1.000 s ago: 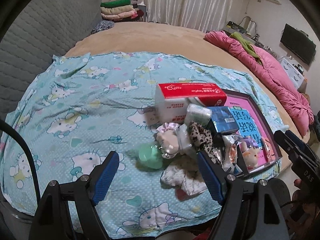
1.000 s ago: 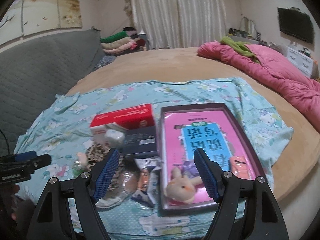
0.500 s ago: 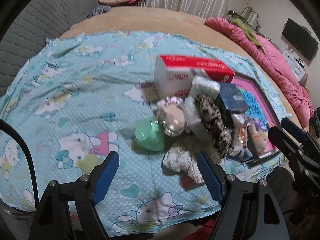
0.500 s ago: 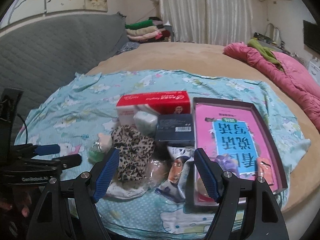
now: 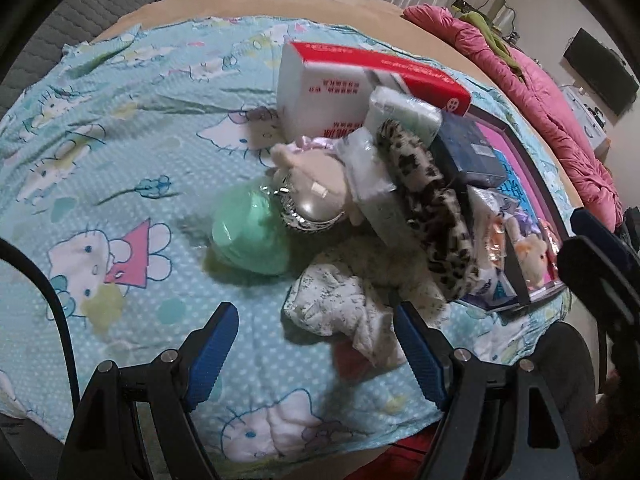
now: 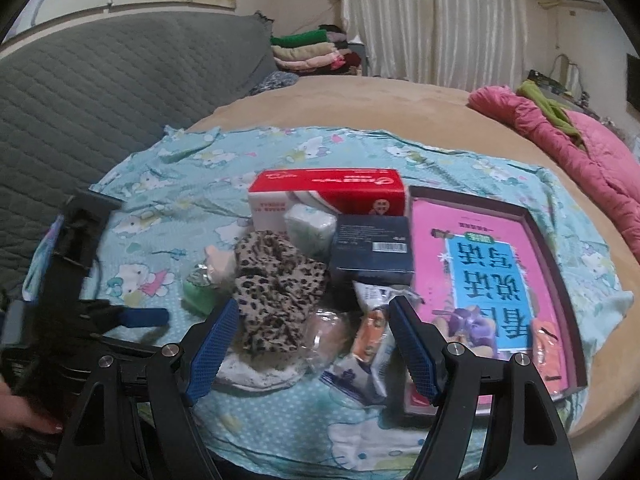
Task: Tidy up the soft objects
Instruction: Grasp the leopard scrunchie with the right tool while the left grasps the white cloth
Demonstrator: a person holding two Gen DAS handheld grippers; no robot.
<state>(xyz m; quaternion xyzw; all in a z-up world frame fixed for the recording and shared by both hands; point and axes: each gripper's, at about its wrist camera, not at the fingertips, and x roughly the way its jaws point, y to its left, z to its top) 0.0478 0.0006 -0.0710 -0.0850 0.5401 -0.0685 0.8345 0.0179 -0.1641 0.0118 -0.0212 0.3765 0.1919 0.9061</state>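
A heap of soft things lies on the Hello Kitty sheet (image 5: pixel 120 128): a leopard-print cloth (image 5: pixel 432 200), also in the right wrist view (image 6: pixel 276 280), a white floral cloth (image 5: pixel 344 308), a green pouch (image 5: pixel 252 236), a beige plush (image 5: pixel 308 176) and a tissue pack (image 5: pixel 404 116). A small plush bunny (image 5: pixel 530 252) lies in the dark tray (image 6: pixel 560 264). My left gripper (image 5: pixel 316 356) is open, low over the white floral cloth. My right gripper (image 6: pixel 312 344) is open above the heap's near edge, over snack packets (image 6: pixel 368 332).
A red and white tissue box (image 6: pixel 328 196) and a dark blue box (image 6: pixel 372 252) stand behind the heap. A pink book (image 6: pixel 484 264) lies in the tray. A pink quilt (image 6: pixel 568 140) lies at the far right. A grey quilted headboard (image 6: pixel 100 92) rises at the left.
Both grippers have moved forward and lower toward the heap. The right gripper has shifted left, from over the tray to over the heap. Both stay open.
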